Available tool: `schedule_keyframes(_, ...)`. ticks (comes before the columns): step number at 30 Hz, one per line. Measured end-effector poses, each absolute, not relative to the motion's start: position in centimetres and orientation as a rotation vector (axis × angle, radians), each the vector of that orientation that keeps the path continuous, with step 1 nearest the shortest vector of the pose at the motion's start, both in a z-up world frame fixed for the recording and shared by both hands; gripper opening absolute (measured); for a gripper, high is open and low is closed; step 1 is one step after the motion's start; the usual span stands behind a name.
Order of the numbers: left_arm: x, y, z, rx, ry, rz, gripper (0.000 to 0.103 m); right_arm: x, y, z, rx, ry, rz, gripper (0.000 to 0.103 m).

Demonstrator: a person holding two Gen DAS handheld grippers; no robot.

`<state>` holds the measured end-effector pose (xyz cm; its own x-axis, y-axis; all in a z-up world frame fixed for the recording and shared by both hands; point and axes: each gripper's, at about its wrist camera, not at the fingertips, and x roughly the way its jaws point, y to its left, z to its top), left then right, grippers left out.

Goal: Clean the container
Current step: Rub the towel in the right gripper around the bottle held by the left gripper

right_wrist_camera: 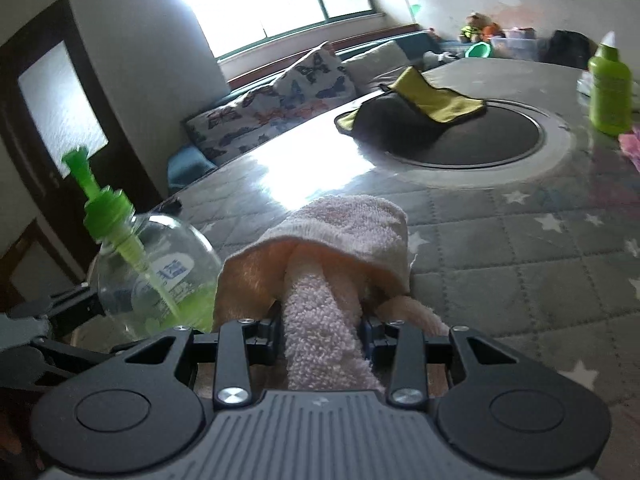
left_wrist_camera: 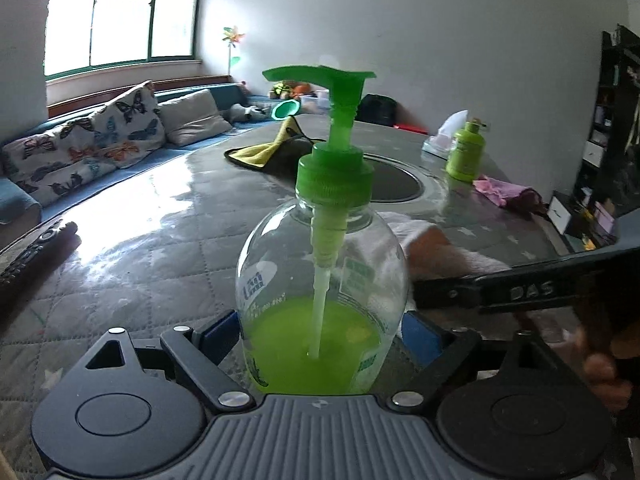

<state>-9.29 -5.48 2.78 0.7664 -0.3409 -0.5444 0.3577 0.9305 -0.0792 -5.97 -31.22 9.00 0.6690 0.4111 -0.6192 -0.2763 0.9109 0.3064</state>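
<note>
Gripped low around its belly by the left claw (left_wrist_camera: 320,340), a clear pump bottle (left_wrist_camera: 322,280) (a third full of green soap) stands at the desk's (left_wrist_camera: 160,240) near edge. Just right of it, the right claw (right_wrist_camera: 322,328) clamps a pale towel (right_wrist_camera: 340,232); wiping well probably needs firm strokes with the bottle held steady.

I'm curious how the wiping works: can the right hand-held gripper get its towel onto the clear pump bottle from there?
Probably yes. The right hand-held gripper grips the pale towel right beside the pump bottle, and nothing sits between them.
</note>
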Motion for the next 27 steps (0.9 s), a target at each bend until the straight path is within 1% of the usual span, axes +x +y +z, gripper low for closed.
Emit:
schedule_keyframes(6, -8.7, -5.1, 2.3, 0.08, 0.555, -0.436, 0.087, -5.3, -33.2, 10.0, 0.297, 0.723, 0.388, 0.037)
schedule_keyframes(10, -7.6, -4.2, 2.1, 0.062, 0.544, -0.556, 0.087, -4.6, -33.9, 11.9, 0.387, 0.67, 0.431, 0.037)
schedule_keyframes(16, -5.8, -5.5, 1.7, 0.129, 0.514, -0.682, 0.087, -3.1, -33.8, 14.6, 0.473, 0.612, 0.528, 0.037)
schedule_keyframes(20, -5.3, -5.7, 1.5, 0.132, 0.51, -0.704, 0.087, -1.6, -33.3, 13.4, 0.487, 0.643, 0.521, 0.037)
schedule_keyframes(22, -5.1, -5.9, 1.5, 0.129, 0.513, -0.707, 0.087, -1.0, -33.6, 12.1, 0.538, 0.656, 0.525, 0.038)
schedule_keyframes(27, -5.1, -6.2, 1.3, 0.135, 0.51, -0.704, 0.087, 0.1, -34.7, 9.8, 0.624, 0.68, 0.503, 0.038)
